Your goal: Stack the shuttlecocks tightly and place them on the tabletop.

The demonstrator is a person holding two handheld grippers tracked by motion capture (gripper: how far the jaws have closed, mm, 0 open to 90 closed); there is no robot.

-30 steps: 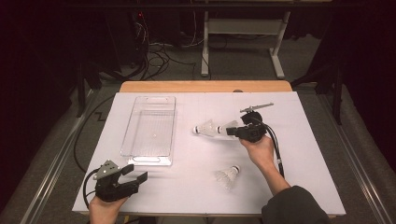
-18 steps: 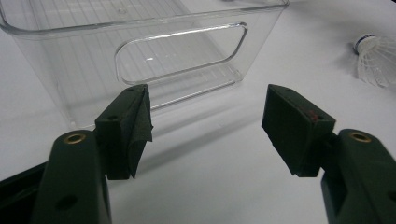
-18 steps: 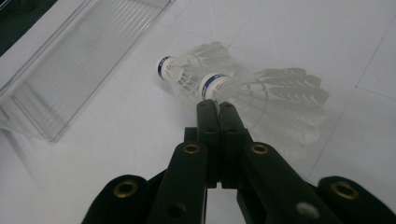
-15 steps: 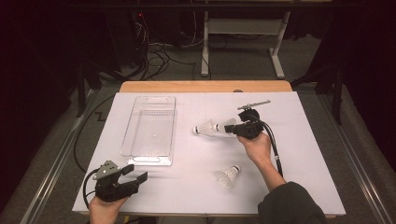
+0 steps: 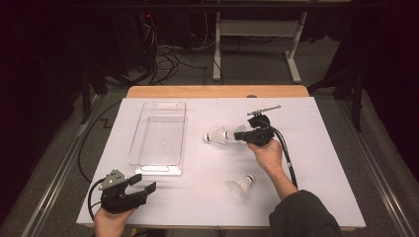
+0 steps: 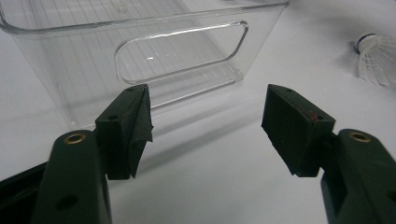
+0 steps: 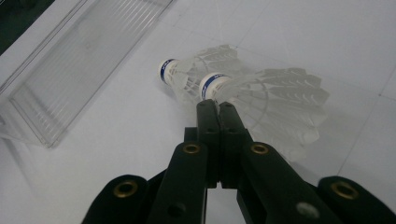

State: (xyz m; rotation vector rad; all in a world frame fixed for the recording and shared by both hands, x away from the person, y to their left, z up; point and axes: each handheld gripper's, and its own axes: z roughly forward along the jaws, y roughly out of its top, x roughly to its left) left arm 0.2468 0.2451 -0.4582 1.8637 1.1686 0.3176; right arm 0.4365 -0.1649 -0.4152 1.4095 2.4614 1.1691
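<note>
Shuttlecocks bound for the clear bin

Left gripper [image 5: 143, 183] waits with jaws released, the clear plastic bin [image 6: 140, 56] just ahead; right gripper [image 7: 217, 109], jaws clenched, pinches a feather of the nested shuttlecocks [image 7: 252, 93] (apparently for carrying binward).

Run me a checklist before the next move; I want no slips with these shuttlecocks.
1. Right gripper shut: ok.
2. Firm hold on the pair of shuttlecocks: cannot tell. The tips meet at the nearer cork, and nothing shows between them.
3. Left gripper open, nothing between its jaws: ok.
4. Clear bin upright, open side up: ok.
5. Third shuttlecock lying apart on the white table, away from both grippers: ok.
</note>
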